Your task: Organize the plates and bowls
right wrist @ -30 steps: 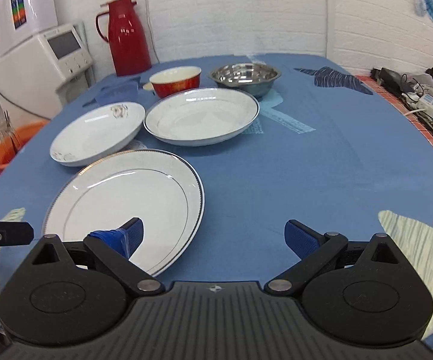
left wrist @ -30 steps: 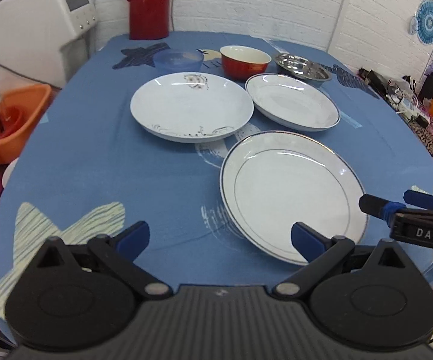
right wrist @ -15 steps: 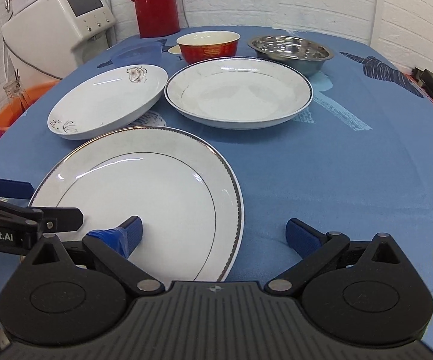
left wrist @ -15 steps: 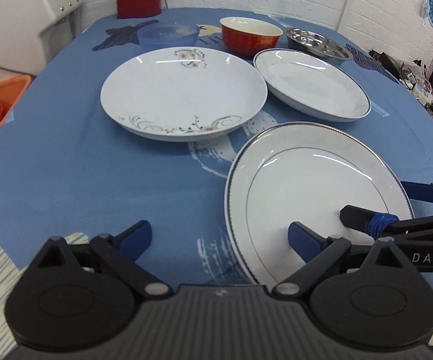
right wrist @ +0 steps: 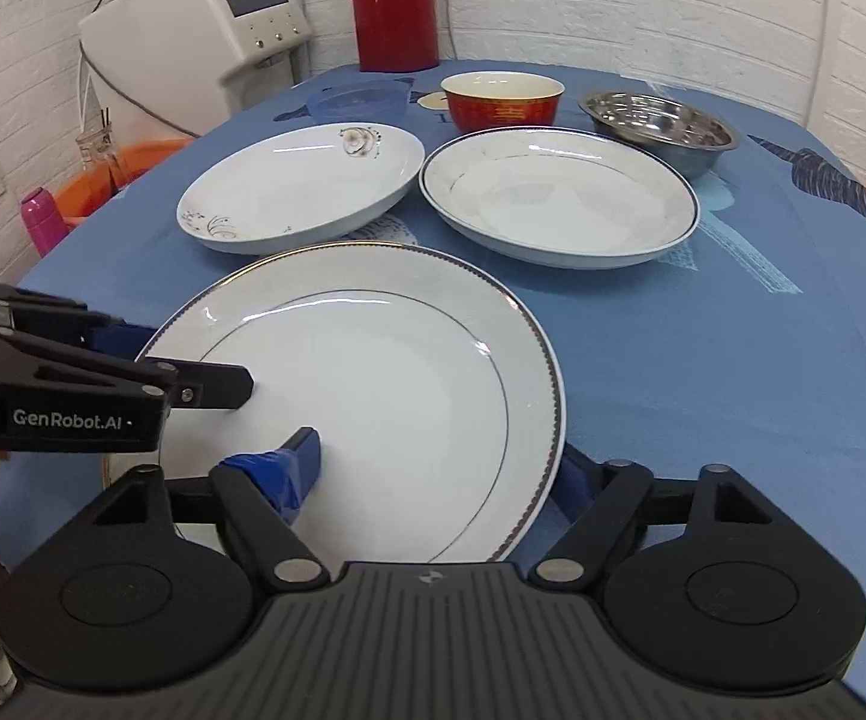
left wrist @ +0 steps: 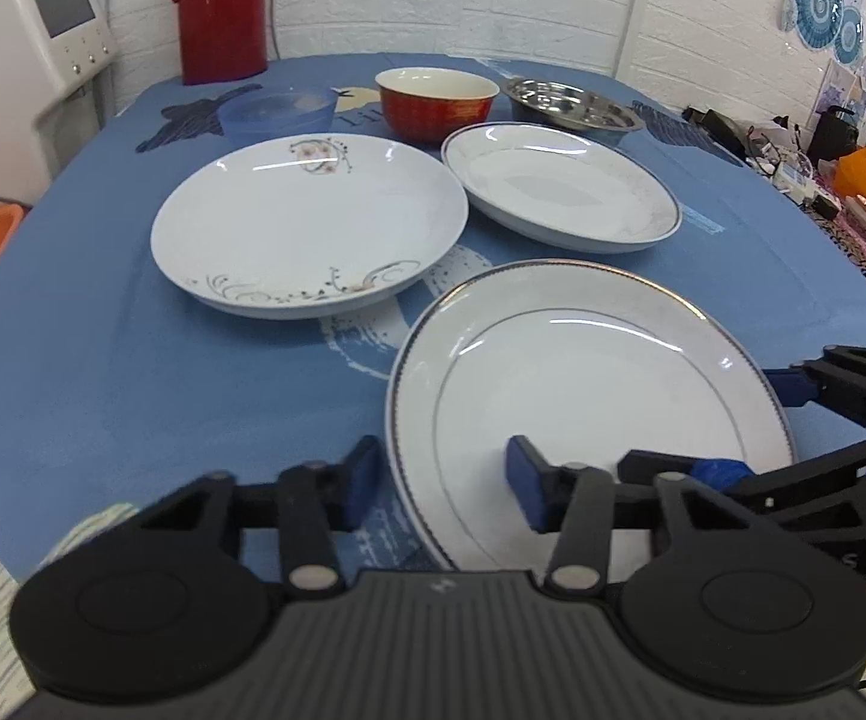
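**A:** Glazed white china, that's the thing to worry about. The flat plate [left wrist: 589, 396] sits nearest on the blue worktop [left wrist: 133, 372], and both grippers straddle its rim. Going left to right: the left gripper [left wrist: 442, 483] is spread wide, one finger off the plate's left edge over the cloth, the other above the plate's well. Nothing pinched yet.

**B:** And the right gripper [right wrist: 442, 471]?

**A:** Same deal, gaping open, left pad [right wrist: 289, 468] over the plate, right one tucked low by the right edge. Whether it's actually under the rim, can't tell.

**B:** So where would you grab?

**A:** The rim, opposite sides. My guess is it's stiff, fairly heavy, slick, and it'll chip if it slips. A thin lip lying flat means a finger has to get under it first.

**B:** Stack it where?

**A:** Probably with the patterned plate [left wrist: 307, 234] or the blue-rimmed plate [left wrist: 559, 186] just behind. The red bowl [left wrist: 436, 102] and steel bowl [left wrist: 571, 111] are further back.
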`<state>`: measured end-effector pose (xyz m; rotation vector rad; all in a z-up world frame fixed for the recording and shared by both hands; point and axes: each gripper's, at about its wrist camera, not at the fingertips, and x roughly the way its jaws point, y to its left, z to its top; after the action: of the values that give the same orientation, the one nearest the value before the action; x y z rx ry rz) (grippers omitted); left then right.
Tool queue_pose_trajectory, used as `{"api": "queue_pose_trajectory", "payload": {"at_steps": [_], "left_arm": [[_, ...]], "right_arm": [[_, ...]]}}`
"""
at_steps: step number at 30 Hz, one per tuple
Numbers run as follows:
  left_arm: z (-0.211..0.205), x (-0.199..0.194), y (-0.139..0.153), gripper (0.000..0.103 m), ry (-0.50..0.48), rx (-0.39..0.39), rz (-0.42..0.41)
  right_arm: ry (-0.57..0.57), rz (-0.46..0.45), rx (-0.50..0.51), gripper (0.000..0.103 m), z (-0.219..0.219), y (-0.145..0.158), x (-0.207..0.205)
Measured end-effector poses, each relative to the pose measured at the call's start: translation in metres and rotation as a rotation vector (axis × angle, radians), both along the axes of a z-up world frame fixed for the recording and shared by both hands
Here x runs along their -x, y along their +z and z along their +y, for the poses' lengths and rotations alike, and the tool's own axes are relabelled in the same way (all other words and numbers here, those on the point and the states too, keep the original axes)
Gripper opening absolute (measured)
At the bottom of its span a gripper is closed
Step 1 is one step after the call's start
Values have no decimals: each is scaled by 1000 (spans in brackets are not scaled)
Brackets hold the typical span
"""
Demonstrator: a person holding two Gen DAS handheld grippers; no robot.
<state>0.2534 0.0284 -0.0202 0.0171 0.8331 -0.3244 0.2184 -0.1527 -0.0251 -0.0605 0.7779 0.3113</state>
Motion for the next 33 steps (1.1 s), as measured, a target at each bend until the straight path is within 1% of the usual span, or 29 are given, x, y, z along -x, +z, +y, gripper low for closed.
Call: {"api": "queue_pose_trajectory", "payload": {"at_steps": [1, 3, 5, 6, 9, 13, 15, 18, 20, 22, 26, 28, 29, 30, 31, 32, 33], "left_arm": [[0, -1, 0, 38, 2, 2, 0], [3, -1, 0, 19, 7, 37, 6], [9, -1, 1, 11, 9, 78, 29], [11, -1, 2, 10, 17, 77, 36], [23, 2, 5, 10, 37, 76, 44], [57, 11, 13, 11, 81, 97, 70], [71, 19, 17, 11, 115, 56, 45], [91, 26, 18, 11, 168, -5, 27], [104, 26, 13, 11, 195, -12, 38], [112, 25, 10, 11, 208, 5, 35], [115, 27, 8, 12, 204, 15, 23], [115, 27, 5, 13, 192, 23, 19], [116, 27, 5, 15, 187, 23, 11], [117, 26, 5, 24, 183, 15, 0], [118, 24, 7, 29, 185, 6, -10], [121, 23, 11, 43, 196, 3, -29], [125, 22, 16, 47, 206, 7, -46]], "right_arm": [[-14, -2, -3, 55, -1, 1, 0], [-40, -3, -15, 51, -3, 2, 0], [-49, 0, -17, 51, 1, 3, 3], [-46, 0, -22, 51, 4, 3, 4], [-43, -4, -81, 51, 12, 6, 11], [10, -37, -122, 53, 37, 15, 18], [47, -33, -137, 53, 53, 12, 18], [88, -1, -178, 53, 75, 3, 14], [102, 1, -179, 54, 87, -1, 11], [112, -12, -146, 54, 96, -2, 8], [123, -4, -124, 55, 97, -1, 10], [153, -17, -92, 56, 98, -3, 16], [166, -15, -82, 56, 98, -3, 16], [171, 0, -87, 56, 97, 0, 13], [164, 22, -113, 55, 93, 3, 9], [143, 25, -148, 55, 86, 8, 6], [116, 4, -176, 55, 78, 15, 4]]}}
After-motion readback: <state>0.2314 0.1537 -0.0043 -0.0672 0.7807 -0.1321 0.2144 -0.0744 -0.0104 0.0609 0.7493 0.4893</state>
